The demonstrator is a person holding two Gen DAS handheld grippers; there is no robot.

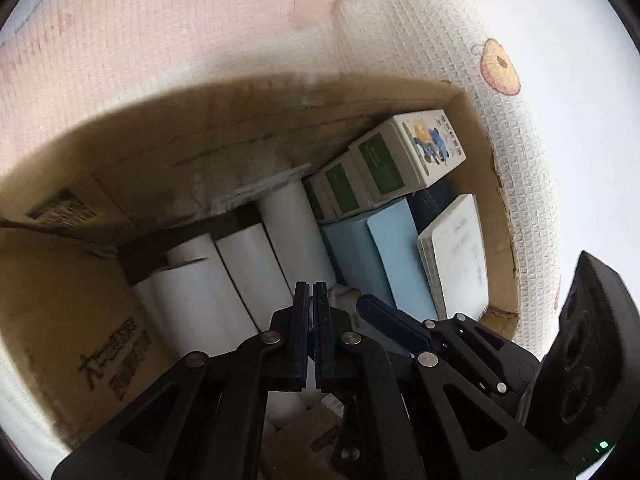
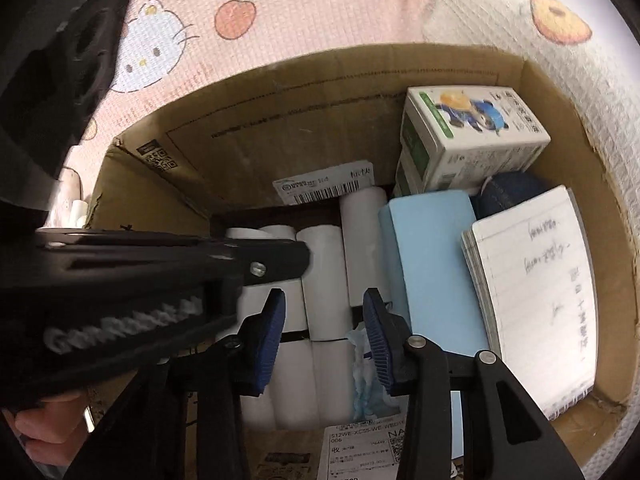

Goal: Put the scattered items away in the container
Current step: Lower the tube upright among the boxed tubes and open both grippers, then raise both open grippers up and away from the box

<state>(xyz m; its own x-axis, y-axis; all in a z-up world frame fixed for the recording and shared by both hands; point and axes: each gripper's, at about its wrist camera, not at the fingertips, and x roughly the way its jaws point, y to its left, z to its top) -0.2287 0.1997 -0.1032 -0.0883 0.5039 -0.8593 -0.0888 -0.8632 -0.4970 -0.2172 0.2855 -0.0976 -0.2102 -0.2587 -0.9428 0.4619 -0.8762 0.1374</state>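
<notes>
Cardboard box (image 2: 304, 92) packed with white rolls (image 2: 324, 276), right tool (image 2: 325, 334) parted above

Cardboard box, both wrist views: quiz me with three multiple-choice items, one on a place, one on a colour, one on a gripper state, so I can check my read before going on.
1. Where does the lined notebook lie?
A. on the pink mat outside the box
B. inside the cardboard box, at the right wall in the right wrist view
C. on top of the white rolls

2. What colour is the flat pad beside the notebook?
A. light blue
B. red
C. yellow

3. How does the left gripper stand?
A. wide open
B. shut on a white roll
C. shut, nothing between its fingers

Answers: 1 B, its handwritten page leans by that wall. 2 A, it is pale blue between notebook and white rolls. 3 C, the fingers meet with no gap.
</notes>
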